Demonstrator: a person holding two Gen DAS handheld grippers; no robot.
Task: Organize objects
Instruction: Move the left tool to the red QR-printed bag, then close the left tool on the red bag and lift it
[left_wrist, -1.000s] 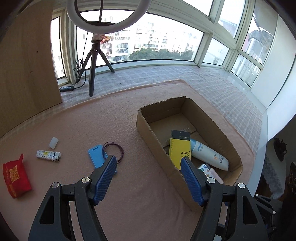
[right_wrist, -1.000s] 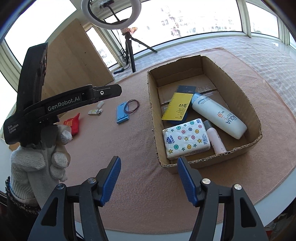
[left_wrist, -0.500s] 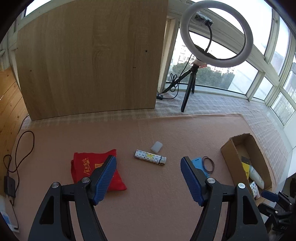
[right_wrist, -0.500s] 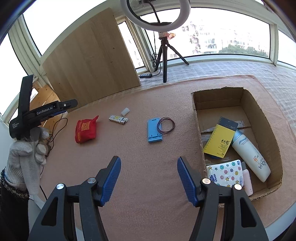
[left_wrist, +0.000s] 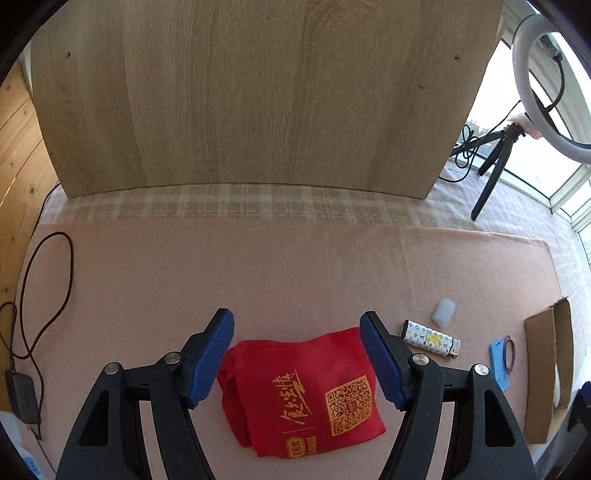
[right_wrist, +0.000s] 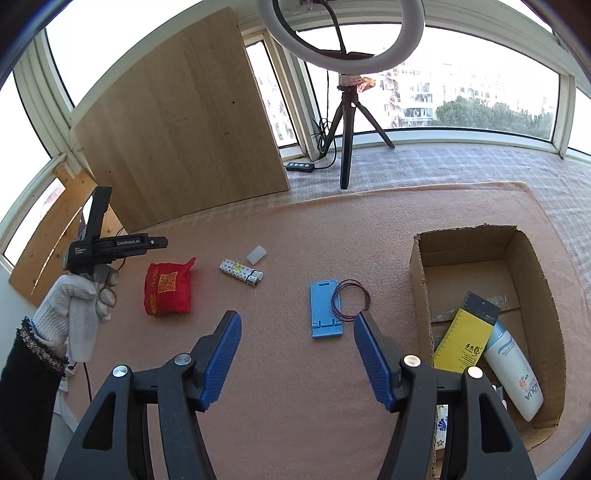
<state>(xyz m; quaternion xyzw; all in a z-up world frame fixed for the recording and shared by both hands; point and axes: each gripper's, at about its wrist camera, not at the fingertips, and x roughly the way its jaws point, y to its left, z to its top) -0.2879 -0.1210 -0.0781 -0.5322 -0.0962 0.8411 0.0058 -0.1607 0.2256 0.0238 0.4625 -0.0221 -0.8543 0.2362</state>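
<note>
Lying between left tool (left_wrist: 297, 334) fingers: red pouch (left_wrist: 303, 395).

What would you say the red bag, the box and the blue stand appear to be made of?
Red bag: soft matte fabric, probably non-woven; it creases and carries gold print.
Box: brown corrugated cardboard, judging by its ragged rim and dull surface.
Blue stand: likely rigid moulded plastic, with a smooth, even colour.

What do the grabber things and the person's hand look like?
Each tool is black plastic, with two arms joined by silver screws and ending in ribbed blue pads. The left tool has white "GenRobot.AI" lettering on its side, seen from the right wrist view. The hand holding it wears a white knitted glove, and the sleeve is black with a speckled cuff.
</note>
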